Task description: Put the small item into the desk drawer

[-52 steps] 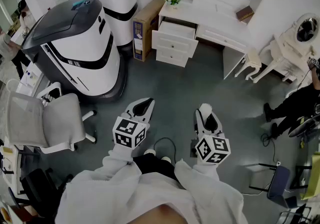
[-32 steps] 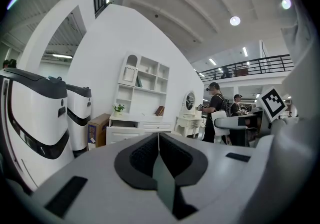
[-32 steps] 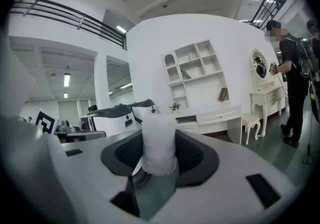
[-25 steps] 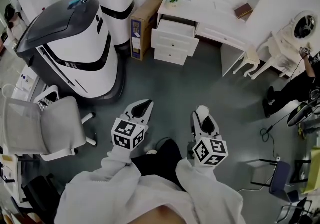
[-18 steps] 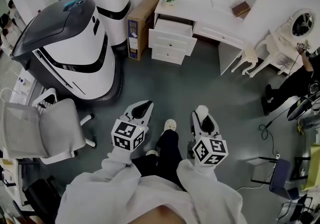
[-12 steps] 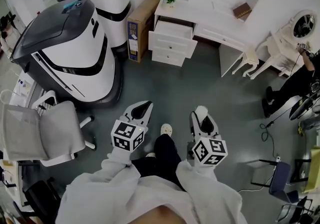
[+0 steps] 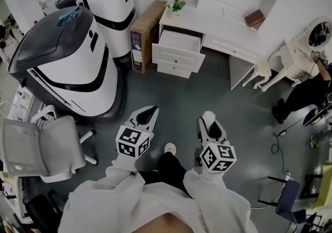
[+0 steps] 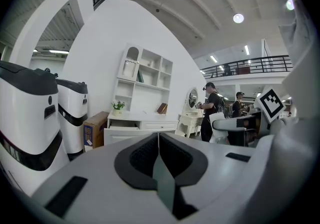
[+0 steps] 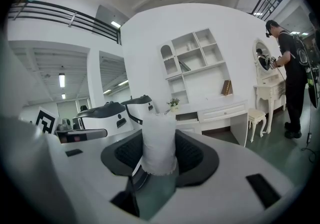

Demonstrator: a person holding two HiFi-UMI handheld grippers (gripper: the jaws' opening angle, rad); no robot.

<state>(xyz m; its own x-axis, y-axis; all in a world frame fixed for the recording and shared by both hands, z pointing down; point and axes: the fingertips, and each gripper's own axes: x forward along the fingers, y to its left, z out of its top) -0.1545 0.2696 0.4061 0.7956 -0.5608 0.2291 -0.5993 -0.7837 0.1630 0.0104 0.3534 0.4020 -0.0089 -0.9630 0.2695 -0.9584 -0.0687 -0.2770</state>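
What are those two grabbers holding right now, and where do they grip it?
The right gripper holds a small white item by its sides, top poking out. The left gripper is shut, empty.

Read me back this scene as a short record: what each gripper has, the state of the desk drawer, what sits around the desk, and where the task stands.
left gripper: shut, nothing between its jaws
right gripper: shut on the small white item, which stands upright between the pads
top drawer: pulled open, in the white desk, across the floor from both grippers
around desk: cardboard box at its left in the head view; potted plant and book on top
task status: item not yet in the drawer
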